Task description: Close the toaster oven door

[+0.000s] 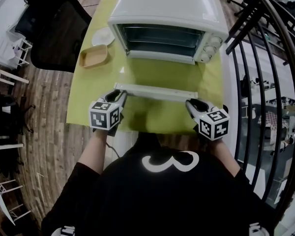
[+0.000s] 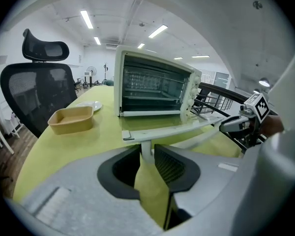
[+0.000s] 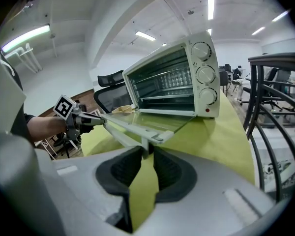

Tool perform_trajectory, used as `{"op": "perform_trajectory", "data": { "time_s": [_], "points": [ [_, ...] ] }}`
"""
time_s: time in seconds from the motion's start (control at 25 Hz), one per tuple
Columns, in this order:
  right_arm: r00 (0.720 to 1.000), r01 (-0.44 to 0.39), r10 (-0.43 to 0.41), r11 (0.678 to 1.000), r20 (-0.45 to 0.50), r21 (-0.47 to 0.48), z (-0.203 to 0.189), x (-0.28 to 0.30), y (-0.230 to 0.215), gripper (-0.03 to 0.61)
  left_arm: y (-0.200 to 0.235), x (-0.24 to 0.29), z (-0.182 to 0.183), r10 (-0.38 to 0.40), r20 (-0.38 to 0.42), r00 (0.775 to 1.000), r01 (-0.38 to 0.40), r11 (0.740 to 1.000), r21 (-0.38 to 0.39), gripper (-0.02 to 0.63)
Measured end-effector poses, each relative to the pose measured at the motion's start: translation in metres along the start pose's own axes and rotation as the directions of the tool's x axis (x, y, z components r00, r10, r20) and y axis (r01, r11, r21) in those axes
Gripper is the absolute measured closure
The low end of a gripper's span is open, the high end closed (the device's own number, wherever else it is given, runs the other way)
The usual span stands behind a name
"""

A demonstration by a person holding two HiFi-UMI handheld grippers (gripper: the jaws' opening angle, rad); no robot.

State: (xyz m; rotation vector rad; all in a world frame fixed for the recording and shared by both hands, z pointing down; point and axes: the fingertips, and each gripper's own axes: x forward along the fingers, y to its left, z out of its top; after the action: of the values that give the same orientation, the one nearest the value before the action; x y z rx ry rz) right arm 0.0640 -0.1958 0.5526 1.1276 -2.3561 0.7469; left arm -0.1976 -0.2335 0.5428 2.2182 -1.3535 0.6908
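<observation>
While the white metal toaster oven (image 1: 163, 10) stands at the far end of the yellow-green table (image 1: 91, 95), its glass door (image 1: 160, 73) is folded down, roughly level, wide open. Left gripper (image 1: 120, 96): jaws closed on the left post of the door's white bar handle (image 1: 155, 91). Right gripper (image 1: 191, 103): jaws clamped on the right post (each gripper view confirms). Tan rectangular dish (image 1: 93, 56) sits left of the oven.
</observation>
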Motion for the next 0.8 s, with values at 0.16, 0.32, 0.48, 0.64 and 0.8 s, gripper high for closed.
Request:
{"op": "perform_trajectory", "data": {
  "time_s": [0.16,0.32,0.48,0.64,0.8],
  "points": [
    [1.0,0.001,-0.001,1.0,0.022,0.005,0.01,-0.006,0.001,0.497,-0.001,-0.005,0.011,0.006,0.007,1.0,-0.006,1.0,0.009,0.512],
    [0.999,0.004,-0.004,1.0,0.041,0.001,0.02,-0.011,0.004,0.497,-0.002,-0.012,0.021,0.01,0.018,1.0,-0.01,1.0,0.014,0.512],
    [0.998,0.006,-0.006,1.0,0.062,-0.002,0.031,-0.017,0.005,0.497,-0.003,-0.017,0.032,0.01,0.037,0.999,-0.011,1.0,0.017,0.512],
    [0.996,0.009,-0.008,1.0,0.089,-0.003,0.043,-0.022,0.006,0.497,-0.003,-0.021,0.044,0.007,0.05,0.999,-0.009,1.0,0.02,0.514],
    [0.995,0.006,-0.006,1.0,0.104,-0.004,0.053,-0.026,0.005,0.495,-0.004,-0.024,0.055,0.001,0.059,0.998,-0.002,1.0,0.02,0.514]
  ]
}}
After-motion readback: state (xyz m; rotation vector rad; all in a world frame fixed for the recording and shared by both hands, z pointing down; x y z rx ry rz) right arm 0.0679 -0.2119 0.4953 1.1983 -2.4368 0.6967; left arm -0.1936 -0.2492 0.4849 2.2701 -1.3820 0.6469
